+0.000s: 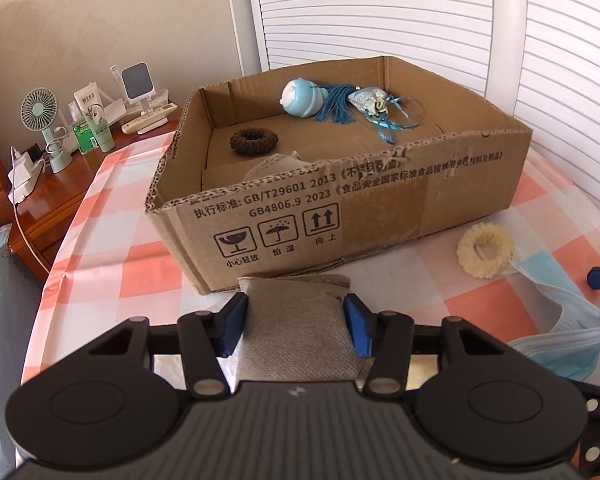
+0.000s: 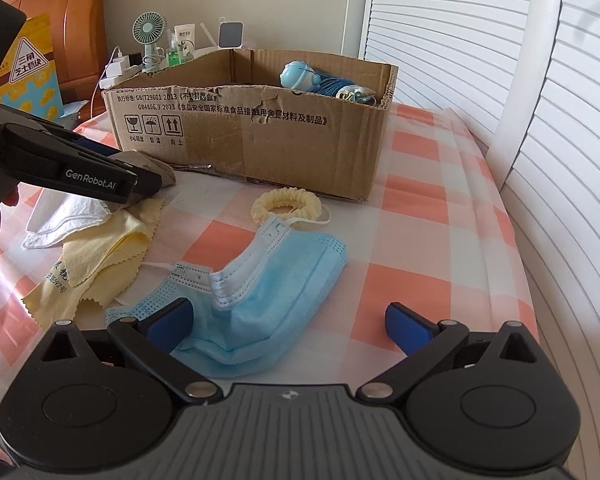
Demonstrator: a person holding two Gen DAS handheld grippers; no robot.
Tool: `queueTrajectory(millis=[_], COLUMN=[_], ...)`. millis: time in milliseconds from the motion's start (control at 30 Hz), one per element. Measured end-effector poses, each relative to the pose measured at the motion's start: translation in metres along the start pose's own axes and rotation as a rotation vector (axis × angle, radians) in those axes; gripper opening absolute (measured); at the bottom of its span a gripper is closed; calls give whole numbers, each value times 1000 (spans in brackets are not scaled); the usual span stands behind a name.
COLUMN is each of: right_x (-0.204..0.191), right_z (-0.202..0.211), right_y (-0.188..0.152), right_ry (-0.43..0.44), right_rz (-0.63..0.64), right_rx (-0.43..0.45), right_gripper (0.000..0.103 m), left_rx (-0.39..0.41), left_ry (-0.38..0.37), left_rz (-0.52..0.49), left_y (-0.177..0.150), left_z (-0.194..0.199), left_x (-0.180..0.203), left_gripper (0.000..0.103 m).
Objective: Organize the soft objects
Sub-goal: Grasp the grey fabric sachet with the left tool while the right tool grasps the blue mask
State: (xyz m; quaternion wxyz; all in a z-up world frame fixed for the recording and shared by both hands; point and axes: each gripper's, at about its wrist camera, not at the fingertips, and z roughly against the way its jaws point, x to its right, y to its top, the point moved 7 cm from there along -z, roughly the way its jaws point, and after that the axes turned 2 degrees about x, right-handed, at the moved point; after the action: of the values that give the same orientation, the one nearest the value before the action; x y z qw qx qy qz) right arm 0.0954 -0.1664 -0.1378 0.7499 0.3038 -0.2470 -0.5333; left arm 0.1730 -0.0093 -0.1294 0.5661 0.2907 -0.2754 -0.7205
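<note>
My left gripper (image 1: 296,320) is shut on a grey fabric pouch (image 1: 296,340) and holds it just in front of the cardboard box (image 1: 340,216); it also shows from the side in the right wrist view (image 2: 140,184). The box holds a brown scrunchie (image 1: 254,141), a blue round toy (image 1: 302,98) with a tassel, and a small sachet (image 1: 366,102). My right gripper (image 2: 290,324) is open and empty, low over a blue face mask (image 2: 260,300). A cream scrunchie (image 2: 286,206) lies in front of the box.
A yellow cloth (image 2: 96,260) and a white mask (image 2: 64,216) lie left of the blue mask on the checked cloth (image 2: 420,240). A wooden nightstand (image 1: 60,184) with a fan and bottles stands left. White louvred doors (image 1: 560,60) and a white rail are at the right.
</note>
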Motion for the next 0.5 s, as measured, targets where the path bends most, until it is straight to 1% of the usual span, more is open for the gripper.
queueTrajectory(millis=[233,300,367,500], right_x=[-5,-8,-11,-20], right_z=[-2,-2,-2,-2], right_y=[3,5,7,11], right_ry=[6,9,15,18], right_rz=[19,29,35,69], right_rx=[-2,3,9,17], right_gripper=[103,101,92,83], left_rx=[6,6,7,11], left_ry=[-6,-3,0,-2], left_rz=[-2,0,1,7], left_y=[-2,-4,-5,-7], left_z=[5,6,7,7], left_x=[-2,-4,-7,-10], left_gripper=[49,50,51,51])
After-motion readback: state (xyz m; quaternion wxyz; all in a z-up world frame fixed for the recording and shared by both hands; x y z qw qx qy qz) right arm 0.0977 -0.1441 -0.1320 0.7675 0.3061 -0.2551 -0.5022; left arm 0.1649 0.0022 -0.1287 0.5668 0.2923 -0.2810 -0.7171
